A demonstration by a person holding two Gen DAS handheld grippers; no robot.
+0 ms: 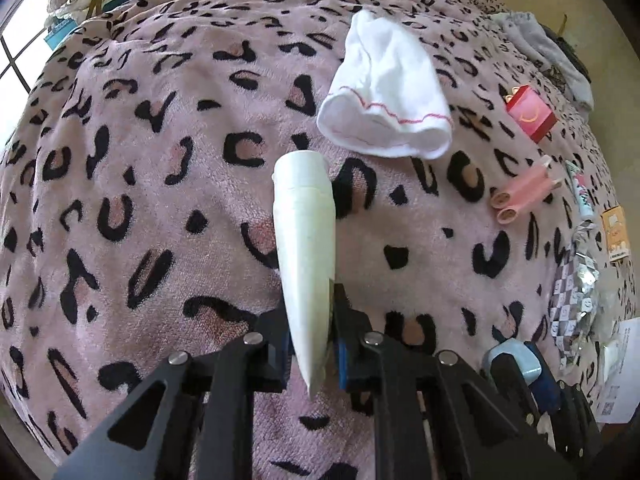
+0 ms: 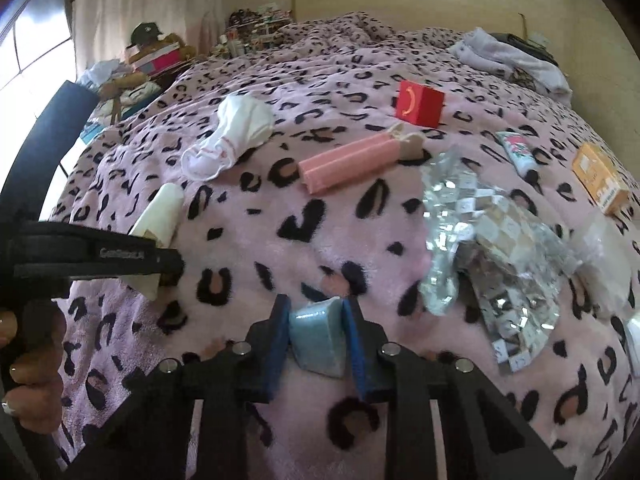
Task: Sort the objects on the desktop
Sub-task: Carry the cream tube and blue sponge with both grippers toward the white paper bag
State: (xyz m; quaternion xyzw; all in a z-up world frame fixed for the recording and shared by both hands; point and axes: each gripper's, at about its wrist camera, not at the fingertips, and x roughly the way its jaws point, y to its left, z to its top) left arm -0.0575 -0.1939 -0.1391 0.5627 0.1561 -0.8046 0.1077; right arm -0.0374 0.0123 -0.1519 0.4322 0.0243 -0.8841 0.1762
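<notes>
1. We are gripping a cream tube [image 1: 306, 256] in the left gripper [image 1: 310, 354], its jaws closed on the tail end, cap pointing away.
2. We are pinching a pale blue block [image 2: 318, 338] in the right gripper [image 2: 316, 340].
3. Beyond the fingers, a white sock [image 1: 386, 92], pink clip [image 2: 344, 166], red box [image 2: 420, 102] and foil wrapper [image 2: 492, 240] are lying scattered on the blanket [image 1: 140, 160], so we judge sorting barely begun.

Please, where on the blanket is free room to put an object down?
Free: the wide blanket left of the white sock, and the patch between the pink case and the silver wrapper. Crowded: the right edge, around the orange box.
</notes>
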